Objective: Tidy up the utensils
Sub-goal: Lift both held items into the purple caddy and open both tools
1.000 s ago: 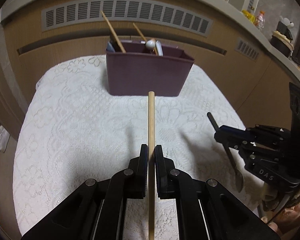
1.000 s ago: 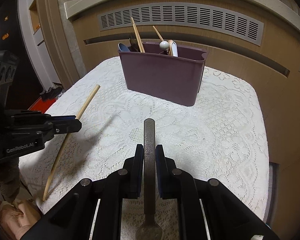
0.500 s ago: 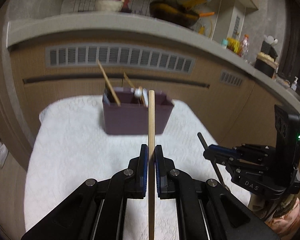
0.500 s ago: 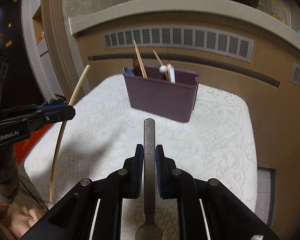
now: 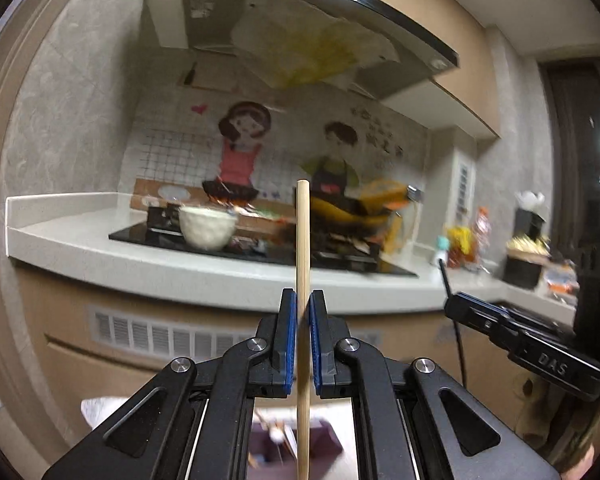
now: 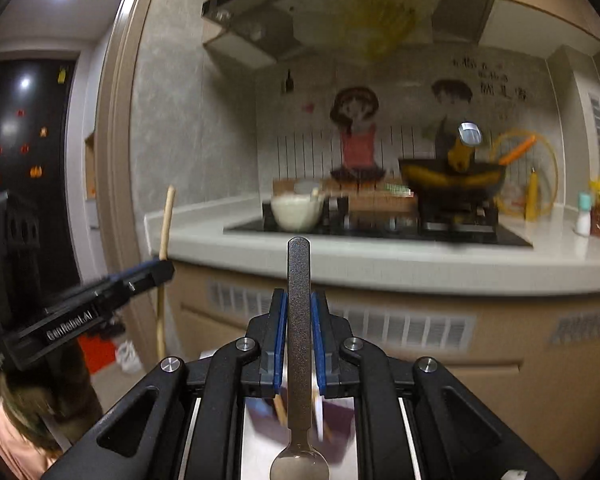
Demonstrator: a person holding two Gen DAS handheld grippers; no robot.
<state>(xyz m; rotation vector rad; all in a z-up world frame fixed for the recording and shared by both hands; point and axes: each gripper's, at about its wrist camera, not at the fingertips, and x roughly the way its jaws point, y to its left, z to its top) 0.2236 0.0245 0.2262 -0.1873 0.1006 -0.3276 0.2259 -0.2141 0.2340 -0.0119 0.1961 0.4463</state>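
Note:
My left gripper (image 5: 302, 300) is shut on a wooden chopstick (image 5: 302, 240) that stands upright between its blue pads. My right gripper (image 6: 299, 300) is shut on a metal spoon (image 6: 298, 280), dark handle up and bowl (image 6: 299, 466) down. Both are raised high and face the kitchen counter. The purple utensil box (image 5: 324, 444) with utensils in it shows only as a blurred patch low between the left fingers, and also low in the right wrist view (image 6: 340, 420). Each gripper shows in the other's view: the right one (image 5: 520, 344) and the left one (image 6: 80, 312).
A white counter (image 5: 160, 268) with a black cooktop runs across ahead, bearing a white bowl (image 5: 207, 228) and a dark wok (image 6: 452, 184). Bottles (image 6: 596, 212) stand at the right. A range hood hangs above. A vented cabinet front (image 6: 400, 328) lies below the counter.
Both grippers have lifted and tilted upward with their utensils. The purple box and white cloth have dropped from mid-frame to the bottom edge; the counter and wall now fill both views.

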